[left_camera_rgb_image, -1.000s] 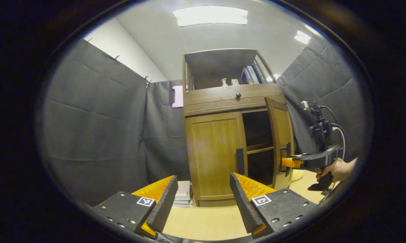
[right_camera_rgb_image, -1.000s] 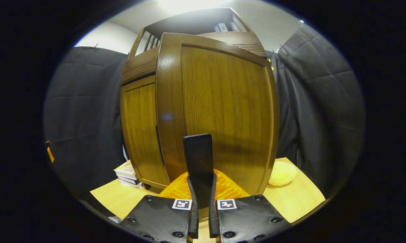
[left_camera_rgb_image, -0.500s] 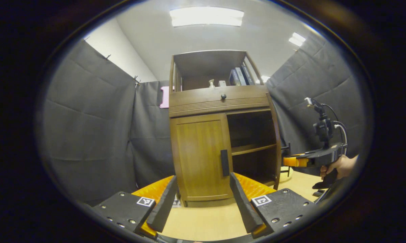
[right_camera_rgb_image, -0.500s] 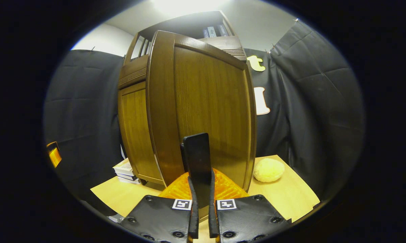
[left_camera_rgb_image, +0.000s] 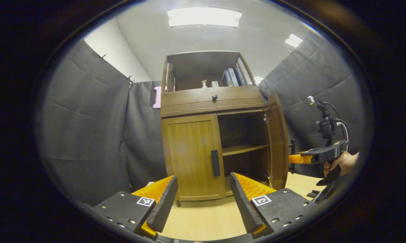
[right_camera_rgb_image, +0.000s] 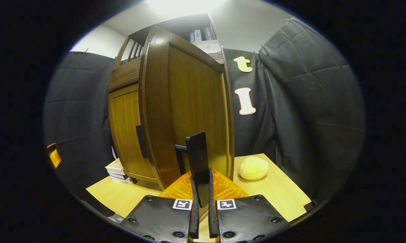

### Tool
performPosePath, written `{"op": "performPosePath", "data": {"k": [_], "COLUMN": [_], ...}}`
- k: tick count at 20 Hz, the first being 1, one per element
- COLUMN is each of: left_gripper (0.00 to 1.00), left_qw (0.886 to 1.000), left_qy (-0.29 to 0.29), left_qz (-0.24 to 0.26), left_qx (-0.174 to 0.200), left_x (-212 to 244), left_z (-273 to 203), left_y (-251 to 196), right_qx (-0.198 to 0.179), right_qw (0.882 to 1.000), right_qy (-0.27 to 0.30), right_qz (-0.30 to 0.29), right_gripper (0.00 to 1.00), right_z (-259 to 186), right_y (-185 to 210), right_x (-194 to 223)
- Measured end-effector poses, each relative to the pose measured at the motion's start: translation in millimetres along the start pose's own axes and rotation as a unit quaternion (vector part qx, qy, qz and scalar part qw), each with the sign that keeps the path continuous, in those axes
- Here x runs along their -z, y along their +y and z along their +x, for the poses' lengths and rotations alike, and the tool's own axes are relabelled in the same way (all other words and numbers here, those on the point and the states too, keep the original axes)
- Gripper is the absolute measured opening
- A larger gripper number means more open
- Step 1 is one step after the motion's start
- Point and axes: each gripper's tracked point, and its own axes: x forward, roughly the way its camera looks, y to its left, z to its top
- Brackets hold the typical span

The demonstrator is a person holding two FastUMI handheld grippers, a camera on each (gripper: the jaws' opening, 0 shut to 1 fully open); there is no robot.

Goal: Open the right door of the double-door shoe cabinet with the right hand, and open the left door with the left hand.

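Right gripper view shows our right gripper point(right_camera_rgb_image: 200, 202) clamped on the right door's handle point(right_camera_rgb_image: 196, 158); we should swing along its arc, while our left gripper point(left_camera_rgb_image: 203, 199) gapes before the shut left door point(left_camera_rgb_image: 192, 157).

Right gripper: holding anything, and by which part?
Yes. The right gripper is shut on the right door's handle, gripping the lower end of the upright bar. The left gripper is open and holds nothing.

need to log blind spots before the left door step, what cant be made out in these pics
- Cabinet interior: in the right gripper view the open right door hides it; in the left gripper view the space under the shelf is too dark.
- Spines of the books: too small.
- Left door handle: the left gripper is open, short of it; the gap can't be judged.
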Motion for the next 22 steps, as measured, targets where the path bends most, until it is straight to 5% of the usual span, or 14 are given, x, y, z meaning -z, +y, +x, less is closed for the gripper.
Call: {"op": "performPosePath", "data": {"k": [8,9,14,15,19,22], "left_gripper": [0.89,0.89,0.89,0.89,0.89,0.89], "left_qw": [1.000,1.000,1.000,0.999,0.999,0.999], "left_qy": [0.004,0.007,0.020,0.022,0.027,0.029], "left_qz": [0.009,0.009,0.002,0.001,-0.006,-0.018], "left_qx": [0.013,0.015,0.024,0.024,0.027,0.029], "left_x": [0,2,7,8,10,11], "left_z": [-2,-2,-4,-5,-4,0], "left_y": [-5,-5,-12,-13,-16,-20], "right_qx": [0.045,0.051,0.077,0.084,0.114,0.104], "right_qw": [0.999,0.998,0.997,0.996,0.993,0.992], "right_qy": [-0.010,-0.012,-0.027,-0.029,-0.040,-0.062], "right_qz": [0.029,0.020,0.007,0.007,0.001,0.019], "right_gripper": [0.11,0.03,0.06,0.00,0.00,0.05], "right_z": [-15,-17,-28,-31,-47,-66], "right_y": [-45,-49,-66,-71,-93,-86], "right_x": [1,0,-4,-5,-10,-19]}}
